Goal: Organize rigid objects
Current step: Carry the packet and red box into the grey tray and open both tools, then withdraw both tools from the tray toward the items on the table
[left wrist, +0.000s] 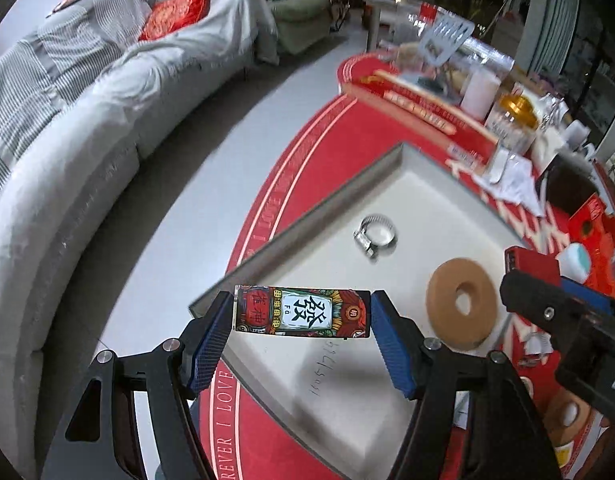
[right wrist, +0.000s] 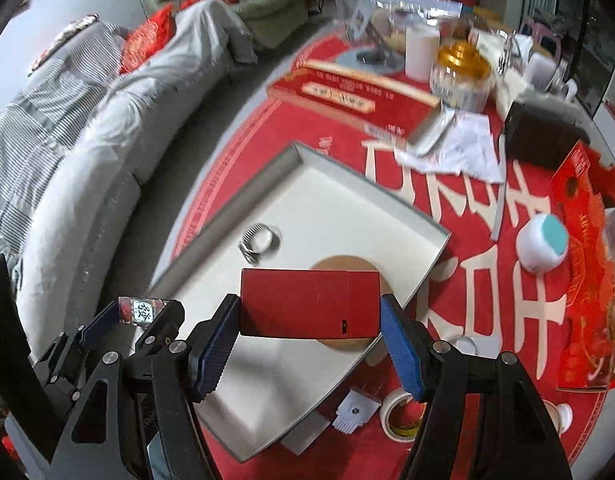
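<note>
Over white tray [right wrist: 423, 226], right gripper [right wrist: 309, 330] clasps red box [right wrist: 307, 304].

printed block [left wrist: 302, 313]: red and green pattern, white panel, black character
plain box [right wrist: 309, 303]: solid red
tray [right wrist: 211, 216]: white inside, grey rim
ring disc [left wrist: 461, 304]: tan
worktop cloth [left wrist: 339, 136]: red, pale lettering
tongs pads [left wrist: 391, 340]: blue

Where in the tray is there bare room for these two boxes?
The white tray is bare in its far half, beyond the hose clamp and brown ring, and in the near corner. Outside, the red tablecloth is crowded on its far side.
</note>
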Action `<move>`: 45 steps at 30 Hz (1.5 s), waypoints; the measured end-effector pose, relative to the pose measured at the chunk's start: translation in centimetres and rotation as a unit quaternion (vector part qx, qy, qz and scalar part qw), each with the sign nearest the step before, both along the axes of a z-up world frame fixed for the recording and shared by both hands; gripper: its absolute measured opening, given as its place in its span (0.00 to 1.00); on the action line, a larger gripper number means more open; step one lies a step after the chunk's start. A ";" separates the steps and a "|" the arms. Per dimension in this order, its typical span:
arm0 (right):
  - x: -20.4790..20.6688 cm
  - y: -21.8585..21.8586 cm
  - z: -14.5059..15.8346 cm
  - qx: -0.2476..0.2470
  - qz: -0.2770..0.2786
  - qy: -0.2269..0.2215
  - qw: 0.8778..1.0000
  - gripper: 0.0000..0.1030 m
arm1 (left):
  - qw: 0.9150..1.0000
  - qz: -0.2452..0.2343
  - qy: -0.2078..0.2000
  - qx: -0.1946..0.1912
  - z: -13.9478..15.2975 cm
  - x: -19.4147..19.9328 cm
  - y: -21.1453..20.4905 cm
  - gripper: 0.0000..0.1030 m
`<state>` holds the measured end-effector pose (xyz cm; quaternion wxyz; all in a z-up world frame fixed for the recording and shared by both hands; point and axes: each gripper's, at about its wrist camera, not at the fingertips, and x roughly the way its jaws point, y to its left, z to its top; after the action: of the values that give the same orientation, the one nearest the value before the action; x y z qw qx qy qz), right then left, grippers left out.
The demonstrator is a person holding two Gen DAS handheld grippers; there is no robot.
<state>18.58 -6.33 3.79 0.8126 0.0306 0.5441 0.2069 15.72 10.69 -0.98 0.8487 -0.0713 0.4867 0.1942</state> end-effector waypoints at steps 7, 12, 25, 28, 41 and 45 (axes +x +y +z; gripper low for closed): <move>1.2 0.7 -2.0 -0.010 0.007 0.014 1.000 0.68 | 1.000 0.002 0.015 -0.003 -1.6 1.0 0.2 0.70; 1.5 1.3 -2.4 -0.013 0.010 0.017 1.000 0.68 | 1.000 0.002 0.019 -0.005 -1.9 1.1 0.3 0.70; 1.7 1.6 -3.9 -0.026 0.008 0.029 0.999 0.68 | 1.000 0.003 0.031 -0.002 -2.9 1.3 0.3 0.70; 1.7 1.5 -4.1 -0.028 0.007 0.030 0.999 0.69 | 0.999 0.004 0.034 -0.006 -3.3 1.4 0.4 0.70; -0.8 -2.5 -2.7 -0.023 -0.007 0.003 1.000 0.98 | 0.997 0.002 0.047 -0.061 -4.7 0.0 1.5 0.87; -4.2 -5.4 -4.6 -0.046 -0.017 0.016 0.999 0.98 | 0.997 0.001 0.031 -0.067 -3.8 -1.9 1.1 0.87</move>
<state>14.36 -11.76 -0.85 0.8074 0.0058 0.5657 0.1675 13.78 11.80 -4.78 0.8266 -0.1221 0.5243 0.1640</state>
